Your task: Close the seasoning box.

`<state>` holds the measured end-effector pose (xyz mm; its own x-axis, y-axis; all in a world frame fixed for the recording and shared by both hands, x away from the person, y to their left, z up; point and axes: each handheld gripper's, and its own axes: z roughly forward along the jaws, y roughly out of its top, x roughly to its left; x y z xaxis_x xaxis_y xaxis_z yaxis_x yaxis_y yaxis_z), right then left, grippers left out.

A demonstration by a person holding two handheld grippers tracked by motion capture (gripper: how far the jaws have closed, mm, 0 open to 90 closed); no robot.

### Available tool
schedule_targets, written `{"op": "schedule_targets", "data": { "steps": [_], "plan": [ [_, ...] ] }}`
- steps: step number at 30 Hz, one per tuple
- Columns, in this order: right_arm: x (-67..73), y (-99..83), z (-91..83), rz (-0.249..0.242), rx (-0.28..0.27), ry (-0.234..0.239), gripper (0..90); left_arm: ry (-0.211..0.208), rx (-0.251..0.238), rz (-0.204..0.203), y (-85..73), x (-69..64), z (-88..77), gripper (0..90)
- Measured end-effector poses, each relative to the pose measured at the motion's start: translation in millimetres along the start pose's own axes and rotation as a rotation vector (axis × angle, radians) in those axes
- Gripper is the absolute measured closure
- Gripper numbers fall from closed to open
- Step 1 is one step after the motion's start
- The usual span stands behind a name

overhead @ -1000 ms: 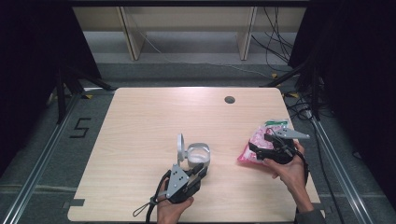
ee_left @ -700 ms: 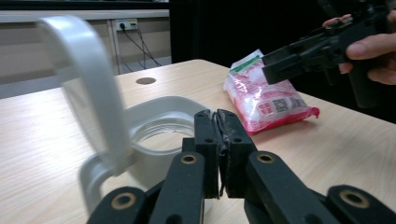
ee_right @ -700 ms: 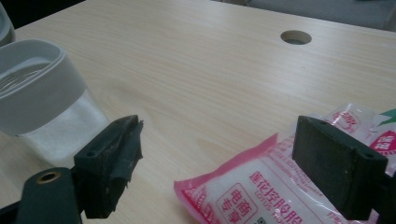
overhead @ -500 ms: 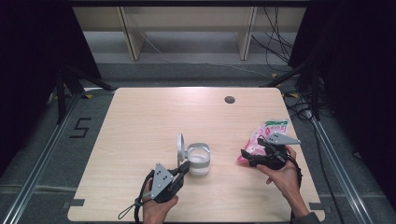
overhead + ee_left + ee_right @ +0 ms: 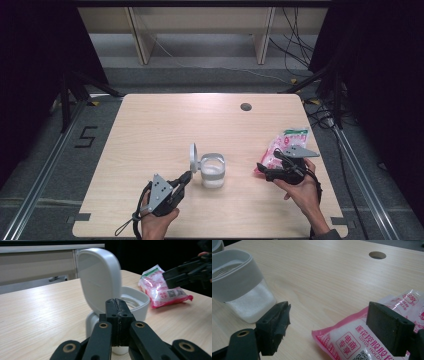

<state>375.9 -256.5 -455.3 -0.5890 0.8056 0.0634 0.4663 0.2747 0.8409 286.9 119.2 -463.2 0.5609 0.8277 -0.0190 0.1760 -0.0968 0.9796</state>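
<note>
One white container (image 5: 212, 171), lid (image 5: 193, 157) flipped up, sits lower centre of the table (image 5: 150, 130); pink bag (image 5: 281, 149) lies lower right. Left gripper (image 5: 186, 178) jaws pressed together, empty, just beside the container; right gripper (image 5: 262, 170) spread wide at the bag's near end, not gripping. Step looks like bag pickup: next, close on bag, lift toward container.

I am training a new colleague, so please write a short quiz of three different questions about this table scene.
1. True or false: the lid of the white container stands open.
2. Which gripper is shut with nothing between its jaws: A) left gripper B) right gripper?
3. What lies at the right gripper, on the table?

Key: 1. True. 2. A. 3. A pink and white bag; the open jaws are around its corner without pressing it.
</note>
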Motion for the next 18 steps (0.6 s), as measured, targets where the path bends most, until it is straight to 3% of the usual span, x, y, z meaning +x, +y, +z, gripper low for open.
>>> {"op": "schedule_targets", "data": {
  "steps": [1, 6, 18],
  "plan": [
    [3.2, -0.7, -0.1, 0.032, 0.002, -0.005, 19.8, 0.007, -0.003, -0.006, 0.4, 1.6, 0.1, 89.3],
    [4.3, -1.1, 0.6, -0.009, 0.004, 0.004, 20.1, 0.021, 0.001, -0.004, 3.9, 10.1, 4.1, 89.3],
    [14.6, -4.1, 3.3, -0.002, 0.011, 0.021, 20.6, 0.030, 0.001, -0.022, 7.0, 20.7, 14.3, 89.3]
  ]
}}
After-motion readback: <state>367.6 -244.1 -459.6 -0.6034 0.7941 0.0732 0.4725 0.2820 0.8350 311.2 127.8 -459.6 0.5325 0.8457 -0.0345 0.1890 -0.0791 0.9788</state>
